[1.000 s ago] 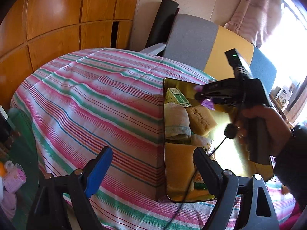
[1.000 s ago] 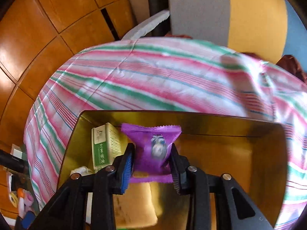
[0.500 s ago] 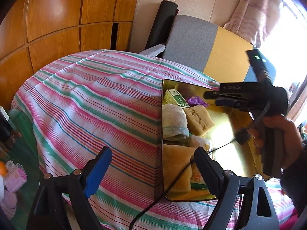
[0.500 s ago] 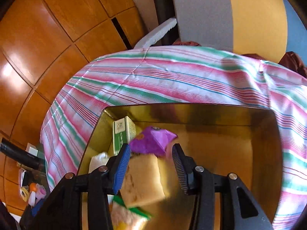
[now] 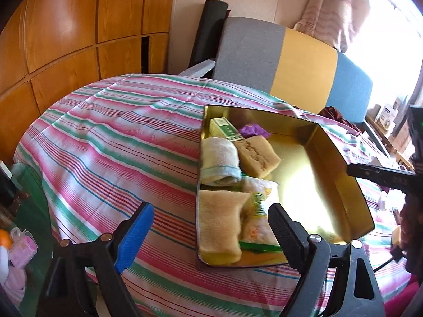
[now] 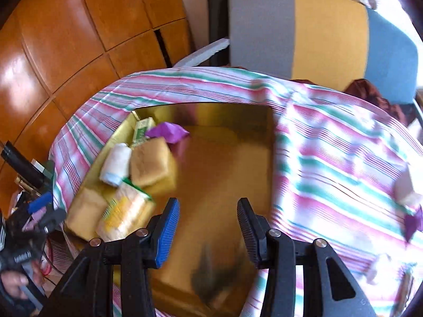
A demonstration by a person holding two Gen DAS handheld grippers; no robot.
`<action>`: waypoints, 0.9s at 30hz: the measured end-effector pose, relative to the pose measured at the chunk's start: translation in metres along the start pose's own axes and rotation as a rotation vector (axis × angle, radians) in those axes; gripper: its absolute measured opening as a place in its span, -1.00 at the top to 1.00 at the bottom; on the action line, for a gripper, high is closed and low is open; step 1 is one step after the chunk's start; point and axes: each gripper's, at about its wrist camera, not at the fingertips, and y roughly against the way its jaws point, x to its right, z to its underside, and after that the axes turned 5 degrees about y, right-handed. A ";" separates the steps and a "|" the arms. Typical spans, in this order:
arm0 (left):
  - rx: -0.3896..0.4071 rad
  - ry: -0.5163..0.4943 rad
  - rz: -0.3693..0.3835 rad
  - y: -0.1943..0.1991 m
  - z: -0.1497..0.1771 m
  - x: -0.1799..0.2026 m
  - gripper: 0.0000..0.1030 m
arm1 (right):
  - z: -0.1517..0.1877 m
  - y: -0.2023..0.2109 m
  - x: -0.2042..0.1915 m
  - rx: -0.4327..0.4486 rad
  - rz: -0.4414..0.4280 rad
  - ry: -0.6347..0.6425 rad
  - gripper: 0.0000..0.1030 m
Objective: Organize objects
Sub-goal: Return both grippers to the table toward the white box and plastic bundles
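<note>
A gold tray [image 5: 333,145] lies on the striped cloth. Along its left side sit a green box [image 5: 224,129], a purple packet [image 5: 253,130], a rolled towel [image 5: 219,161], a wrapped cake [image 5: 257,155], a snack bag [image 5: 259,211] and a tan sponge [image 5: 219,222]. My left gripper [image 5: 208,235] hangs open over the tray's near left corner, holding nothing. My right gripper [image 6: 207,233] is open above the tray's bare floor [image 6: 224,171], nothing between its pads. The purple packet [image 6: 168,132] lies apart from it in the far corner beside the green box [image 6: 144,129].
Loose items lie blurred on the cloth right of the tray: a pale one [image 6: 408,190], a purple one [image 6: 412,224]. A grey, yellow and blue chair back [image 5: 290,60] stands behind the table. Wooden panels [image 5: 66,26] rise at left, with clutter [image 5: 18,243] below the table edge.
The right gripper let go of the purple packet, which dropped into the tray's far corner. It then drew back and swung right across the tray. The left gripper hardly moved.
</note>
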 end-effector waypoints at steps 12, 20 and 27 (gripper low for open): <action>-0.011 -0.098 0.024 0.004 0.006 0.037 -0.73 | 0.055 0.089 0.115 0.081 0.201 -0.216 0.11; 0.002 -0.187 0.055 0.008 0.003 0.074 -0.73 | 0.115 0.137 0.213 0.179 0.452 -0.549 0.11; 0.001 -0.268 0.122 0.004 -0.004 0.127 -0.73 | 0.168 0.163 0.274 0.269 0.414 -0.967 0.11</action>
